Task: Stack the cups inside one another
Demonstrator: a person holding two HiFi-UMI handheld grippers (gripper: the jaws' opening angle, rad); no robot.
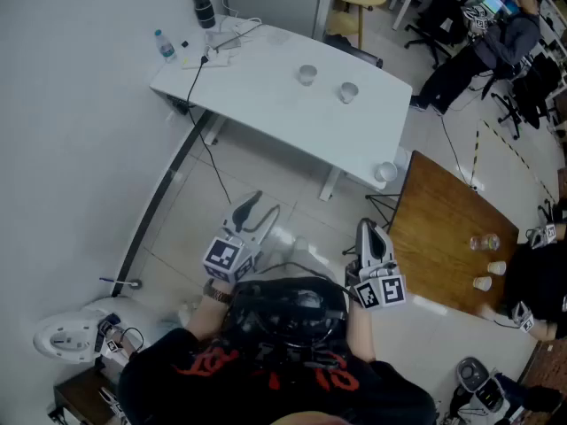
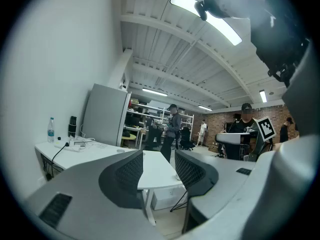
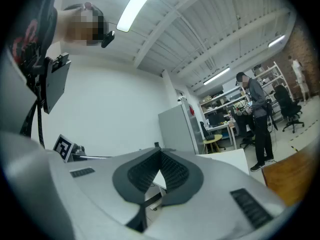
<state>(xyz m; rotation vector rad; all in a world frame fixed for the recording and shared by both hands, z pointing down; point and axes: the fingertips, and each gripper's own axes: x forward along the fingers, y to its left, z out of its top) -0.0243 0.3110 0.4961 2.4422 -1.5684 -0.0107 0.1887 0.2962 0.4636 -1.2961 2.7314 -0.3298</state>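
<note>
Cups (image 1: 306,74) well apart on the white tabletop (image 1: 257,104), three of them: two toward the middle, one cup (image 1: 384,173) at the near right corner. Over the floor (image 1: 266,175) short of that tabletop, both tools side by side: left tool (image 1: 260,211) with jaws wide apart and nothing between them, right tool (image 1: 366,230) with jaws pressed together, empty. Off to the right, other cups (image 1: 489,266) on a brown tabletop (image 1: 443,228).
</note>
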